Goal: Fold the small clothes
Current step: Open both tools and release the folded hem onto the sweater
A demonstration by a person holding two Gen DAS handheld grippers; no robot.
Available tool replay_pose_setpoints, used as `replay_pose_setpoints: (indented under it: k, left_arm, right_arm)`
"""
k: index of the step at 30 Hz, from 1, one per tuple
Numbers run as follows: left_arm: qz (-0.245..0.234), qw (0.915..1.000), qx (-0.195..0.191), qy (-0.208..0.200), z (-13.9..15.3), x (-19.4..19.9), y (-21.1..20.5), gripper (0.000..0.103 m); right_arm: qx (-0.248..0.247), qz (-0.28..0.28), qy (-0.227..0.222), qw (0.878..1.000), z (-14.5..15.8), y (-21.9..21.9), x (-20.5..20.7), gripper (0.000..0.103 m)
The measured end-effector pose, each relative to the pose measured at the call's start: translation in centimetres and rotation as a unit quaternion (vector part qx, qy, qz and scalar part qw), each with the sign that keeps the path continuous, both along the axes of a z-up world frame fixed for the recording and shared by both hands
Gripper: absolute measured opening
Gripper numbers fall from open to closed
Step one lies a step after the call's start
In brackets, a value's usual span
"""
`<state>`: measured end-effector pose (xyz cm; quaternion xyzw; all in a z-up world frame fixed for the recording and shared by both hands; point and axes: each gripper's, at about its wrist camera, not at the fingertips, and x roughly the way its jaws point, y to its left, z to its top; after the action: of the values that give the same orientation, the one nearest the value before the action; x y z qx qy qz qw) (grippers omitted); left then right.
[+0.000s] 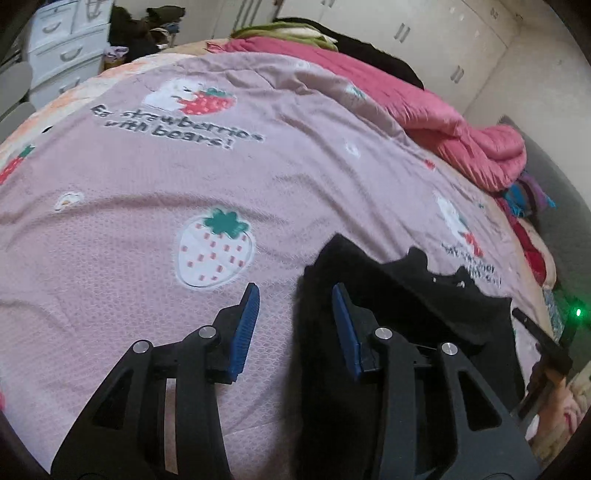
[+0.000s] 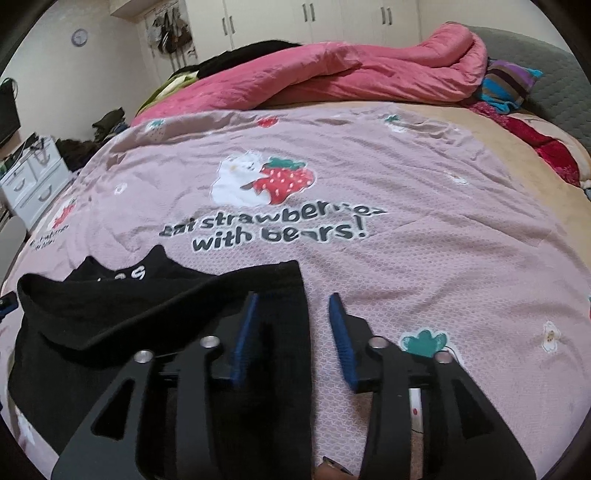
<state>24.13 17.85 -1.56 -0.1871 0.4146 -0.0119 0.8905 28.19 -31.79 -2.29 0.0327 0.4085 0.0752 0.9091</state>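
Your right wrist view shows most of the small black knit garment: it lies flat on the pink waffle-textured bedspread printed with strawberries and bears, with white letters partly visible near its neck edge and a thick rolled band of fabric folded across its upper part. The left wrist view shows only its dark left portion, with a jagged far edge against the pink cloth.

Your right hand-held gripper has its jaws spread apart, holding nothing; the left blue ribbed pad sits over the garment's right strip, the other pad over bare bedspread. Your left hand-held gripper is likewise spread and empty, straddling the garment's left edge: one blue pad over the bedspread, the other over black fabric.

The garment looks soft, matte and slightly fuzzy at its edges, and it lies at the near side of the bed, between your two tools.

Only the right view shows the round wall clock and the striped blue-and-purple cushion clearly. Both show the puffy rumpled pink quilt heaped along the far side of the bed and the white plastic drawer unit. The left view alone catches a small green light at its right edge.
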Motion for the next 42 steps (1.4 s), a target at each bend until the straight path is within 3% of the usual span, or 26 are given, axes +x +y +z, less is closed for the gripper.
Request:
replay_pose_setpoints:
  k: [4, 5, 6, 8, 9, 14, 18, 23, 29, 33, 37, 42]
  left_arm:
    - [-0.026, 0.999, 0.035, 0.005, -1.0, 0.6, -2.1, 0.032]
    - [-0.028, 0.9981, 0.054, 0.006, -1.1, 0.7, -2.7, 0.032]
    - [-0.029, 0.997, 0.072, 0.004, -1.1, 0.8, -3.2, 0.031]
    - [-0.032, 0.9947, 0.098, 0.001, -1.1, 0.8, -3.8, 0.002]
    - [-0.031, 0.9939, 0.106, -0.001, -1.1, 0.7, -3.9, 0.003]
    - [-0.013, 0.996, 0.083, -0.033, 0.9, 0.0, -2.5, 0.002]
    - [-0.003, 0.9979, 0.051, -0.039, 1.3, 0.0, -1.0, 0.002]
    - [0.001, 0.9991, 0.041, 0.011, -1.3, 1.2, -0.9, 0.002]
    - [-0.004, 0.9987, 0.049, 0.016, -1.3, 0.8, -1.2, 0.004]
    - [-0.009, 0.9984, 0.052, 0.021, -1.1, 0.5, -1.8, 0.007]
    - [-0.018, 0.9969, 0.077, 0.008, -0.2, -0.1, -2.9, 0.019]
    - [-0.026, 0.9949, 0.098, -0.005, 0.5, -1.3, -3.9, 0.029]
  right_arm:
    - [0.013, -0.005, 0.027, 1.0, -1.2, 0.0, 0.9, 0.04]
    - [0.018, -0.003, 0.031, 0.999, -1.3, 0.1, 1.0, 0.034]
    - [0.027, 0.002, 0.033, 0.999, -1.5, 0.0, 1.0, 0.02]
    - [0.033, 0.0, 0.032, 0.999, -1.3, -0.1, 0.9, 0.008]
    - [0.039, -0.001, 0.03, 0.999, -1.1, -0.2, 0.8, 0.007]
    - [0.097, -0.024, 0.004, 0.995, 1.1, -1.9, 0.5, 0.006]
    - [0.135, -0.051, 0.012, 0.989, 1.1, -3.1, 1.4, 0.006]
    - [0.109, -0.071, 0.044, 0.991, -1.6, -2.6, 1.8, 0.006]
    - [0.091, -0.079, 0.036, 0.992, -1.9, -2.6, 1.1, 0.008]
    - [0.069, -0.067, 0.038, 0.995, -1.6, -2.4, 0.3, 0.021]
    - [0.048, -0.064, 0.014, 0.997, -0.5, -2.4, -1.9, 0.03]
    - [0.067, -0.048, -0.019, 0.996, 1.2, -2.2, -5.6, 0.039]
